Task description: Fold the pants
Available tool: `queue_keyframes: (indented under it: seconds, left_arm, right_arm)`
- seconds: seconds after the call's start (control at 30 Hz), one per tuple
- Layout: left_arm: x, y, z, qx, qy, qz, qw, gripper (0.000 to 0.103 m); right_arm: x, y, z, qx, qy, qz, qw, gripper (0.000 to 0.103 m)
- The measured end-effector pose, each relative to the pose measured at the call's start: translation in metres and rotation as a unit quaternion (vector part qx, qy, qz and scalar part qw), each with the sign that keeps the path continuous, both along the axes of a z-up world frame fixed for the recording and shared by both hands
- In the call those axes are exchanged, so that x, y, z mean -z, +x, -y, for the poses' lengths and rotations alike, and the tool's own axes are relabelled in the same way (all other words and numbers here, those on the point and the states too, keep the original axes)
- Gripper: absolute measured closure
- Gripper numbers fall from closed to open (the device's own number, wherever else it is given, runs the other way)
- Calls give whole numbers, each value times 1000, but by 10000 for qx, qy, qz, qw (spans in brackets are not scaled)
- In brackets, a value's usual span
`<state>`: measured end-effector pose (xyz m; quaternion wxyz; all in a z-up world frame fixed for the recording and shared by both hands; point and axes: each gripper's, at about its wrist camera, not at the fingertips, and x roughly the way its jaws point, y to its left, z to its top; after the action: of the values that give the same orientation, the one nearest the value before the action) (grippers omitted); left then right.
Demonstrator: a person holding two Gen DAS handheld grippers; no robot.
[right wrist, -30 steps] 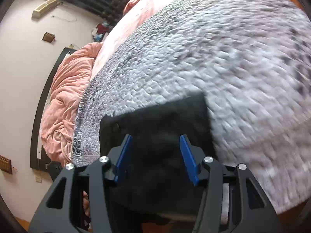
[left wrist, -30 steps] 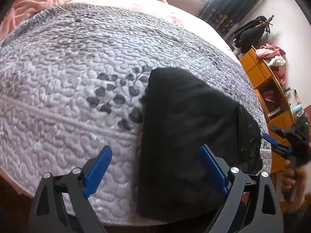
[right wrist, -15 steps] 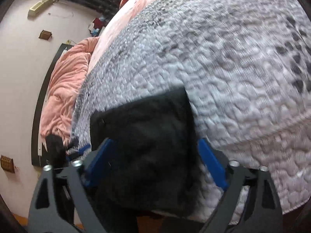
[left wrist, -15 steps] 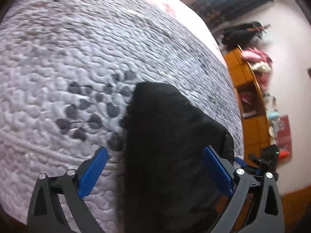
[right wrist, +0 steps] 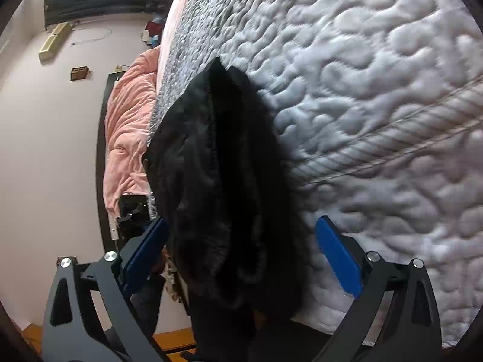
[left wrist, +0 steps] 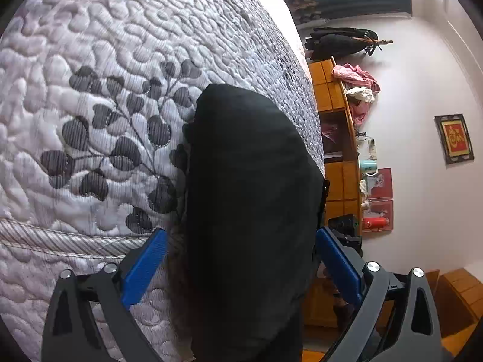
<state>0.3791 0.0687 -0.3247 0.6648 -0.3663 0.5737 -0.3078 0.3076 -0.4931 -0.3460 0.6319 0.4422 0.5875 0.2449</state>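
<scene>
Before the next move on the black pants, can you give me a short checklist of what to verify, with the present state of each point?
1. Left gripper open: ok, jaws wide; they have just been opening, with the pants between them.
2. Right gripper open: ok, jaws have just been opening, pants between them, pads not pressing.
3. Black pants resting on the quilted bedspread: ok, a folded bundle at the bed's edge.
4. Fold neat, edges aligned: cannot tell, the fabric is too dark.
5. Lower end fully on the bed: not ok, in the right wrist view it hangs past the edge.
</scene>
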Motion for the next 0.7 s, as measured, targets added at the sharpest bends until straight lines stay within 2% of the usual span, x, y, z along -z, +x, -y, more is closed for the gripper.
queue_keyframes:
  seconds: [0.23, 0.4, 0.57, 0.63, 0.7]
  left_arm:
    - [24, 4, 30, 365, -121, -256, 9989, 4]
    - [34, 5, 47, 509, -270, -336, 9978, 4]
    - [41, 6, 52, 440, -409, -446, 9972, 5]
    - [41, 6, 55, 397, -286, -395, 9980, 8]
    - [40, 5, 58, 354, -129, -365, 9986, 27]
  right_arm:
    - [13, 6, -34, -251, -111, -74, 9996, 4]
    - [13, 15, -35, -105, -31, -67, 9999, 2]
    - [12, 24, -60, -409, -39, -9, 9992, 2]
    - [13, 29, -69, -454, -155, 18, 9988, 2]
    - [12, 31, -72, -448, -203, 43, 9988, 3]
